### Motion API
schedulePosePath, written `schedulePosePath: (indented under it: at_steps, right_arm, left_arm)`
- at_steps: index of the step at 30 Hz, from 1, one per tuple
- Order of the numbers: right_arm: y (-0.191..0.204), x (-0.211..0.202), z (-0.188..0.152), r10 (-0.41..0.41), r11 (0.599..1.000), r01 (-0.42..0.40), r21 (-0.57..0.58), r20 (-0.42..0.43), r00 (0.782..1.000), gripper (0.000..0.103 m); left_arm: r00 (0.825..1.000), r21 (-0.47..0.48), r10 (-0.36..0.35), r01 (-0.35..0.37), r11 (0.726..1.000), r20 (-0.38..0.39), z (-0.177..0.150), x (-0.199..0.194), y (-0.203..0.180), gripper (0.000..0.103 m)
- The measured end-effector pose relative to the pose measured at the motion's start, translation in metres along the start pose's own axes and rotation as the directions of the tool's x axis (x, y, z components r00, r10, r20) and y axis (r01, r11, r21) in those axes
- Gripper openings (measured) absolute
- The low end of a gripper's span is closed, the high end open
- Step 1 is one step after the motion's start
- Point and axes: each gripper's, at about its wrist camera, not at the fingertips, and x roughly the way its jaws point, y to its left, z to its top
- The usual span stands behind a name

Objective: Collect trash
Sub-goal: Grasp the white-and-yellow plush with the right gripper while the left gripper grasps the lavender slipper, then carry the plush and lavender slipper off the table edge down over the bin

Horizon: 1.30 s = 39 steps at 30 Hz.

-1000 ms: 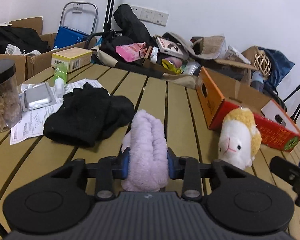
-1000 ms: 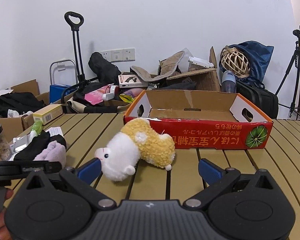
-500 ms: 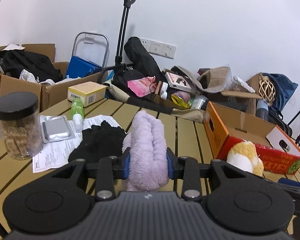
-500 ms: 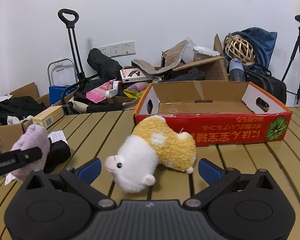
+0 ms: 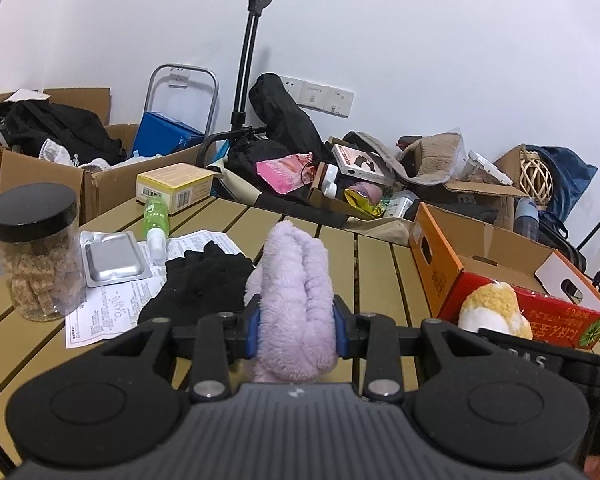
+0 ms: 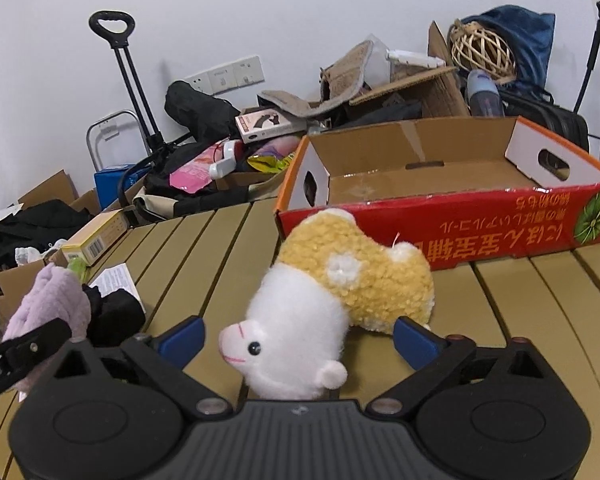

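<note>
Left tongs (image 5: 296,330) clamp the lilac fluffy cloth (image 5: 294,300), lifted off the worktop (image 5: 376,276) for carrying. Right tongs (image 6: 298,338), wide and just closing, straddle the plush sheep (image 6: 332,304) lying near the red box (image 6: 480,224), likely to grab it.

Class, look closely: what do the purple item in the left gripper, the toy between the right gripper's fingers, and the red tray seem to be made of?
Purple item: soft fleecy fabric, fuzzy matte pile.
Toy: plush, curly yellow and smooth white pile, probably synthetic, with a glossy bead eye.
Red tray: cardboard, brown raw inside, printed outside with a slight sheen.
</note>
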Motion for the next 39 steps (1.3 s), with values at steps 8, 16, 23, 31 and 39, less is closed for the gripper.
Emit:
schedulePosePath:
  at_steps: [8,16,23,31,39]
  right_arm:
    - [-0.002,0.011,-0.002,0.021,0.999,-0.020,0.036,-0.040,0.999,0.068]
    - [-0.007,0.004,-0.003,0.034,0.998,-0.033,0.053,-0.019,0.999,0.058]
    - [-0.018,-0.014,-0.006,0.058,0.995,-0.058,0.077,0.003,0.998,0.057]
    - [-0.026,-0.048,-0.010,0.083,0.993,-0.085,0.078,0.036,0.996,0.057]
    - [-0.038,-0.096,-0.020,0.096,0.994,-0.100,0.045,0.072,0.993,0.057]
  left_arm:
    - [1.000,0.005,0.003,-0.003,1.000,-0.008,-0.002,0.002,-0.002,0.034]
    - [1.000,0.009,0.002,-0.002,1.000,-0.005,-0.001,0.000,-0.003,0.034]
    - [1.000,0.012,-0.009,0.009,1.000,0.005,-0.001,-0.011,-0.009,0.034]
    - [1.000,0.019,-0.016,0.016,1.000,0.006,-0.007,-0.030,-0.019,0.034]
    - [0.999,0.032,-0.039,0.038,0.999,0.023,-0.016,-0.062,-0.034,0.034]
